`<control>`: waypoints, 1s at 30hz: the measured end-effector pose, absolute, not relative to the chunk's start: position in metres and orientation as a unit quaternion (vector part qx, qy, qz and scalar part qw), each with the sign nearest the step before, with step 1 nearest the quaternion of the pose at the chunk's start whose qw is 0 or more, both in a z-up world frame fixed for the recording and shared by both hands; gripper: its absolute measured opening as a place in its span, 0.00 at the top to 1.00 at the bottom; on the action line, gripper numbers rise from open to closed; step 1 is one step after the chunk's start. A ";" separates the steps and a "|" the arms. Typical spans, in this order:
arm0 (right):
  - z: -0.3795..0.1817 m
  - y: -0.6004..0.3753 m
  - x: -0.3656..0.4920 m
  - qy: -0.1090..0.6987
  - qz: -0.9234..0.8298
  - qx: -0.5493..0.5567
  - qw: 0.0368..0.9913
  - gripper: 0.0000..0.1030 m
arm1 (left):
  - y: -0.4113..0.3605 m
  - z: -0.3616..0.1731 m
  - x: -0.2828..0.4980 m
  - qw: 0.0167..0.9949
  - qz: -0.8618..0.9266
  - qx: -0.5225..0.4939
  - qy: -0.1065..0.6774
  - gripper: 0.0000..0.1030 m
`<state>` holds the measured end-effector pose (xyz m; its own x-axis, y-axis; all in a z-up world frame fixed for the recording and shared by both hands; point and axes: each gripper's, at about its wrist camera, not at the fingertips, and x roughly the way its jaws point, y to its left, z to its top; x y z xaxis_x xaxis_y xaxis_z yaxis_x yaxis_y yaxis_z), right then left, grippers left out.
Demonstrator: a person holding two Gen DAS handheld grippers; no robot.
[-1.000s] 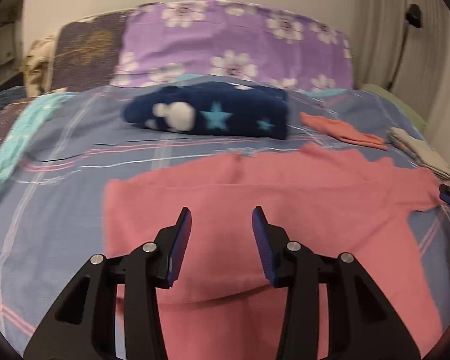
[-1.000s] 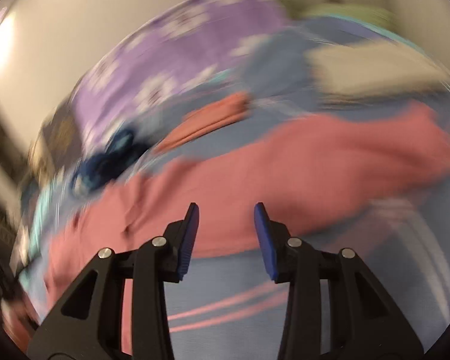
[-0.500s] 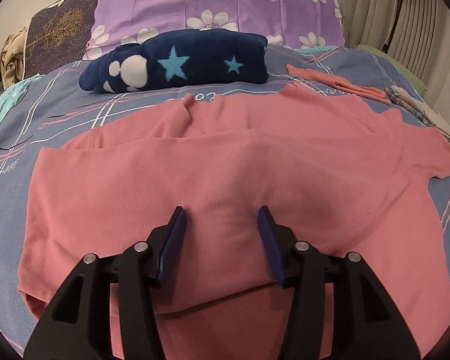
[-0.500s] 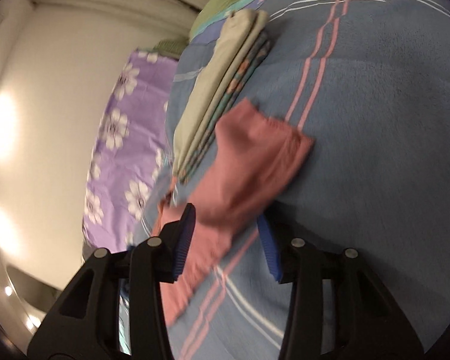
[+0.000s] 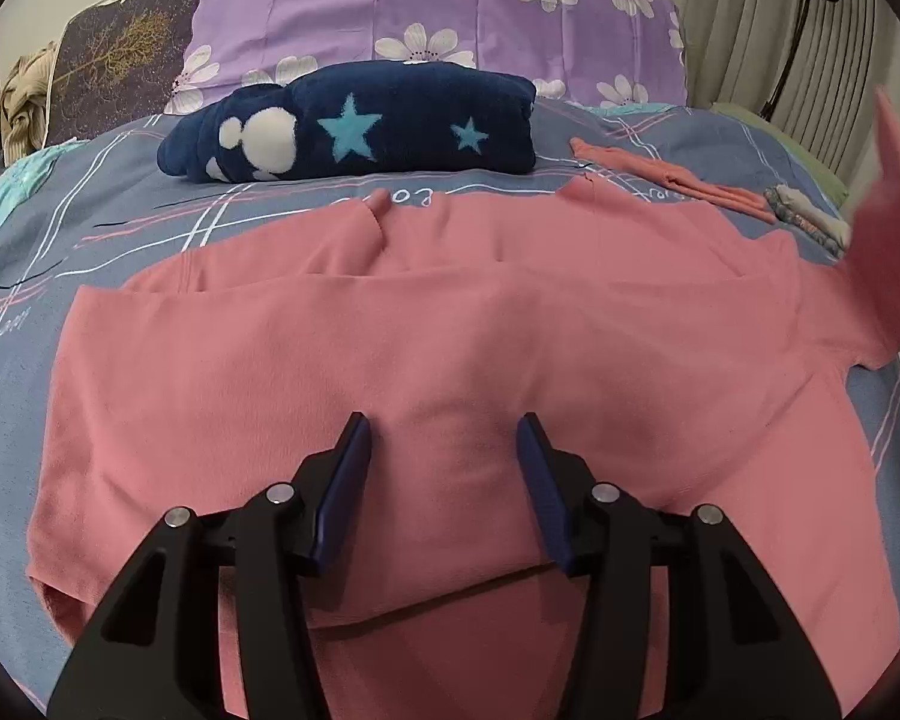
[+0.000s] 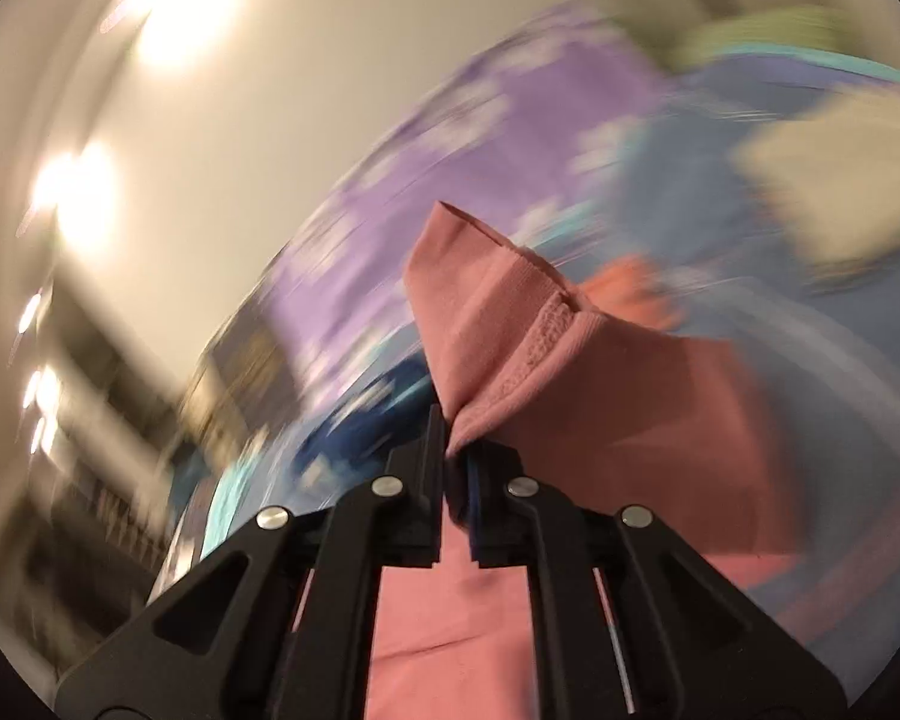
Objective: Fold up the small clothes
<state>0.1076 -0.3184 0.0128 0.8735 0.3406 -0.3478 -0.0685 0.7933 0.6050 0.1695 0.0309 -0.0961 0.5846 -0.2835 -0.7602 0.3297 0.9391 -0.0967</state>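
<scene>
A pink shirt (image 5: 450,324) lies spread on the blue plaid bed (image 5: 150,222), its left sleeve folded inward. My left gripper (image 5: 444,438) is open and rests low over the middle of the shirt, with a fabric ridge between its fingers. My right gripper (image 6: 456,450) is shut on the cuff of the right sleeve (image 6: 510,324) and holds it lifted off the bed. That raised sleeve also shows in the left wrist view (image 5: 888,210) at the far right. The right wrist view is blurred by motion.
A folded navy blanket with stars (image 5: 360,126) lies behind the shirt, before a purple flowered pillow (image 5: 438,18). A folded orange garment (image 5: 666,180) and a stack of folded light cloths (image 5: 810,222) lie at the back right. Curtains (image 5: 810,30) hang at the right.
My right gripper has shut on the right sleeve cuff and lifted it off the bed. My left gripper has stayed open over the shirt's middle.
</scene>
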 end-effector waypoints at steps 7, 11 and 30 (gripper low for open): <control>-0.068 -0.209 0.152 0.367 0.153 0.195 0.897 0.93 | 0.040 -0.096 0.172 0.887 -0.189 -0.009 0.422 0.49; -0.096 -0.201 0.149 0.393 0.159 0.192 0.885 0.90 | 0.045 -0.097 0.174 0.883 -0.202 -0.031 0.423 0.47; -0.094 -0.183 0.122 0.380 0.201 0.156 0.889 0.84 | 0.003 -0.092 0.217 0.757 -0.288 -0.275 0.518 0.37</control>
